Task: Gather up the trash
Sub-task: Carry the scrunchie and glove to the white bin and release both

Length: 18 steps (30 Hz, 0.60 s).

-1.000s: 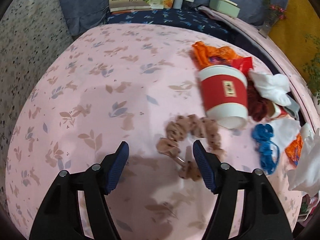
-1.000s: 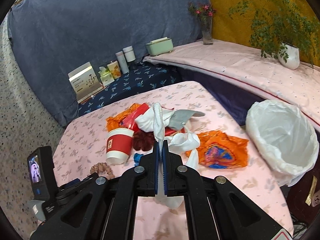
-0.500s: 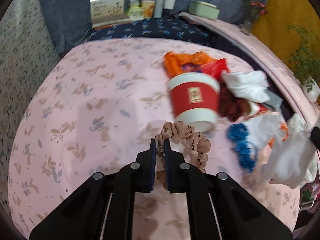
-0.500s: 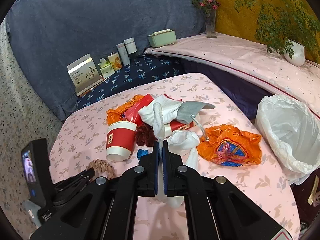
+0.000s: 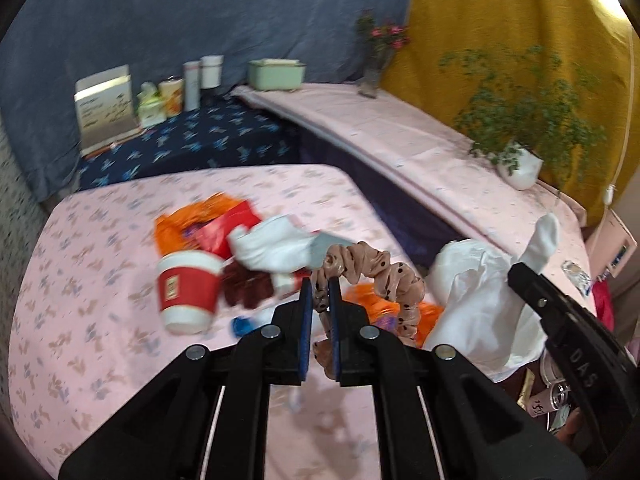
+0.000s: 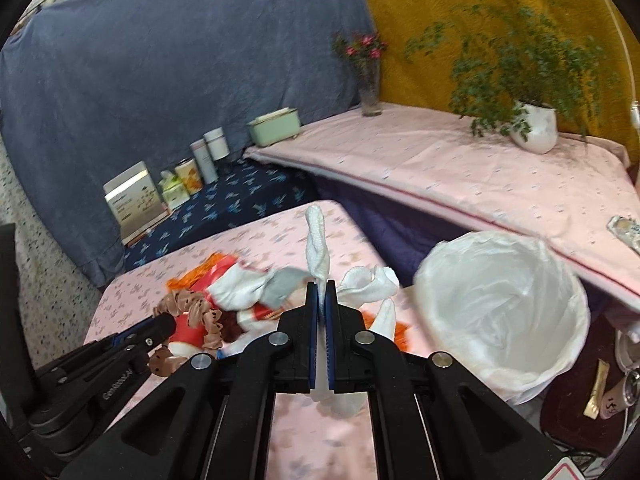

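Moved: my left tool has just closed on the scrunchie, lifting it off the table.
Right tool: clamped on a white sock, beside the bin bag.

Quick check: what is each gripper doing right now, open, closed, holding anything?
Left gripper: closed on the spotted brown scrunchie, lifted off the table.
Right gripper: closed on a white sock, which hangs from the jaws.

Motion smears the cup and wrappers on the table. The blue item hides behind the left tongs.
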Each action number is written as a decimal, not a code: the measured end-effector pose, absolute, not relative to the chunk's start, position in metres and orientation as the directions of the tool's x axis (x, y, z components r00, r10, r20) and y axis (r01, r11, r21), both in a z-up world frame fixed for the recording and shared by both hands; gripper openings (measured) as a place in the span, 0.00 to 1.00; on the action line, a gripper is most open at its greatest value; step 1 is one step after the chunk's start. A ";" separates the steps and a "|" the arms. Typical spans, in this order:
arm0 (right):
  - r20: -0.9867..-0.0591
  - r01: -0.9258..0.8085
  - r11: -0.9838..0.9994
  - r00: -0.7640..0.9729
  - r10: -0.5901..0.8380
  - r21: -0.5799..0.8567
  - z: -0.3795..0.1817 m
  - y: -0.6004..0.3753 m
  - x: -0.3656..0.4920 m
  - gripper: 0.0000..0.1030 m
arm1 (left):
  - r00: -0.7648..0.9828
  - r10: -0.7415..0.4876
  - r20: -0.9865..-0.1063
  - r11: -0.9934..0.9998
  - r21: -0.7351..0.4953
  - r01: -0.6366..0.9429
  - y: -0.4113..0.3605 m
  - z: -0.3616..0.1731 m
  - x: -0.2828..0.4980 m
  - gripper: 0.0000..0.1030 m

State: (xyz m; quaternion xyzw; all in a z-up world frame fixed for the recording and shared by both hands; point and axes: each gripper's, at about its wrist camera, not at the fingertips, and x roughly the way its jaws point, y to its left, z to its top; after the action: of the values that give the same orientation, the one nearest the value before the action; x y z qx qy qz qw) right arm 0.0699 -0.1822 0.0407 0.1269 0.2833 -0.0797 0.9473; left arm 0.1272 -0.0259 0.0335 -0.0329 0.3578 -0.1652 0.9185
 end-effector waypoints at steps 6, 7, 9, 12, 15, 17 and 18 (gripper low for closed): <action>-0.544 0.305 0.935 0.823 -0.164 0.180 0.051 -0.238 0.058 0.04 | 0.670 -0.400 -0.625 0.908 -0.174 0.380 -0.089 0.044 0.128 0.07; -0.544 0.317 0.932 0.820 -0.176 0.176 0.052 -0.246 0.057 0.04 | 0.663 -0.412 -0.625 0.902 -0.175 0.395 -0.100 0.044 0.129 0.07; -0.546 0.338 0.926 0.814 -0.198 0.169 0.052 -0.261 0.055 0.04 | 0.654 -0.429 -0.623 0.891 -0.174 0.419 -0.118 0.044 0.130 0.07; -0.552 0.365 0.918 0.803 -0.224 0.158 0.051 -0.279 0.053 0.04 | 0.634 -0.459 -0.622 0.870 -0.172 0.462 -0.148 0.044 0.132 0.08; -0.558 0.392 0.908 0.792 -0.250 0.149 0.048 -0.299 0.051 0.04 | 0.619 -0.479 -0.622 0.853 -0.165 0.495 -0.172 0.042 0.134 0.08; -0.561 0.407 0.901 0.785 -0.262 0.149 0.046 -0.309 0.050 0.04 | 0.597 -0.502 -0.625 0.835 -0.170 0.523 -0.188 0.039 0.136 0.08; -0.563 0.416 0.897 0.781 -0.269 0.149 0.044 -0.315 0.051 0.04 | 0.589 -0.508 -0.628 0.829 -0.172 0.531 -0.197 0.037 0.138 0.08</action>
State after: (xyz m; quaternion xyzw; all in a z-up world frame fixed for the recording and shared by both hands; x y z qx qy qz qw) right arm 0.0505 -0.3145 0.0443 0.1338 0.2752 -0.1831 0.9343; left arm 0.1375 -0.1966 0.0368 0.0169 0.3470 -0.2916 0.8912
